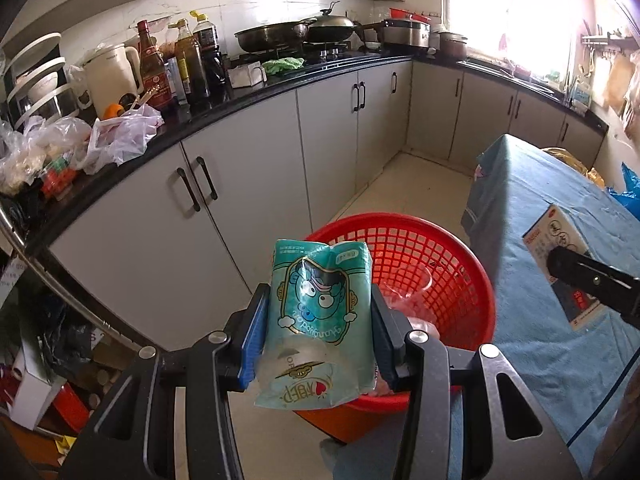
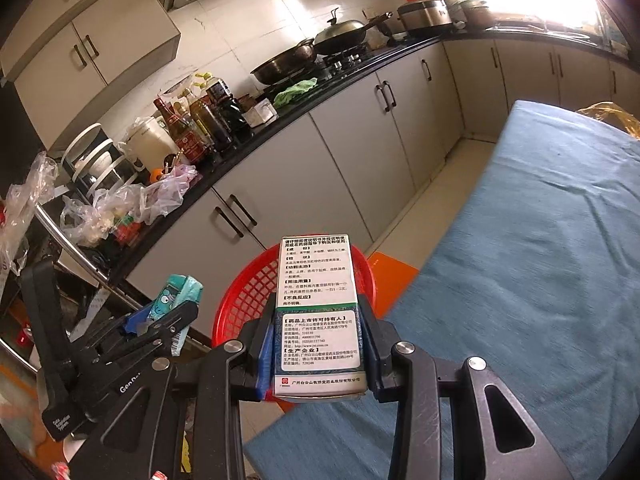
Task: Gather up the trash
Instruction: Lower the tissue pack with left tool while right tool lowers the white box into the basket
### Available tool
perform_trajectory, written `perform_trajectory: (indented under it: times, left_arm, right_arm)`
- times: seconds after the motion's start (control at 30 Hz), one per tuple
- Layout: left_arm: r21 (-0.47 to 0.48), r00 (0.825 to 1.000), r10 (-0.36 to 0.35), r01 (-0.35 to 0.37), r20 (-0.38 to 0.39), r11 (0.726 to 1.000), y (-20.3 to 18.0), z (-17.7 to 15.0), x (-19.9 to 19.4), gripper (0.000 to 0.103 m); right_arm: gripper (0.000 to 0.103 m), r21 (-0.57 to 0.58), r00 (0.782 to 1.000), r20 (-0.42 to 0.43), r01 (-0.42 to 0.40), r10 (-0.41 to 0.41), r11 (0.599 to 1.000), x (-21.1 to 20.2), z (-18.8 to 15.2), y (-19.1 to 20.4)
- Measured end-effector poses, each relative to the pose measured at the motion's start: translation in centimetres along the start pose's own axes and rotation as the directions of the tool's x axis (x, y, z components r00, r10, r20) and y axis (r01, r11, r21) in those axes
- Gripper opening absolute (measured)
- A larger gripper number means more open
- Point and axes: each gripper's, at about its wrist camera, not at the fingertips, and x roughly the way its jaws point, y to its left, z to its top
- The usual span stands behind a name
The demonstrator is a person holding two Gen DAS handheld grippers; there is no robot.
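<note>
With the left gripper [image 1: 318, 316] pinching a teal snack packet [image 1: 316, 320] above the red basket [image 1: 460, 280] and the right gripper [image 2: 318, 344] clamping a medicine box [image 2: 316, 312] beside it, an early release could drop either onto the floor.

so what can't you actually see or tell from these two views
- Red basket contents: left wrist view, teal packet in the left tool covers most of them.
- Basket in the right wrist view: medicine box in the right tool hides it.
- Window: overexposed.
</note>
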Motion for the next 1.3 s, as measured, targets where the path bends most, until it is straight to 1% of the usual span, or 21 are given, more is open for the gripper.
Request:
perform_trajectory:
  times: [0.17,0.4,0.83,1.07,1.3]
  left_arm:
    - [-0.008,1.0,-0.015,0.015,-0.022,1.0,0.2,0.4,1.6,0.045]
    - [-0.033,0.997,-0.066,0.064,-0.049,0.997,0.4,0.8,3.2,0.045]
    - [-0.03,0.995,-0.084,0.083,-0.056,0.996,0.3,0.2,3.6,0.045]
    - [-0.027,0.997,-0.067,0.066,-0.032,0.997,0.5,-0.5,2.3,0.045]
    - [-0.02,1.0,-0.021,0.022,0.02,1.0,0.6,-1.1,0.6,0.045]
  right_arm:
    - [0.039,-0.005,1.0,-0.012,0.005,-0.005,1.0,1.5,0.5,0.3]
    - [0.039,-0.011,1.0,-0.018,0.014,-0.014,1.0,2.9,1.0,0.8]
    - [0.039,0.003,0.999,-0.027,0.02,-0.02,1.0,3.4,0.2,0.5]
    - [0.039,0.007,1.0,0.0,0.028,-0.028,1.0,2.7,-0.5,0.7]
    - [0.039,-0.024,0.999,0.022,0.041,-0.041,0.999,2.3,-1.0,1.7]
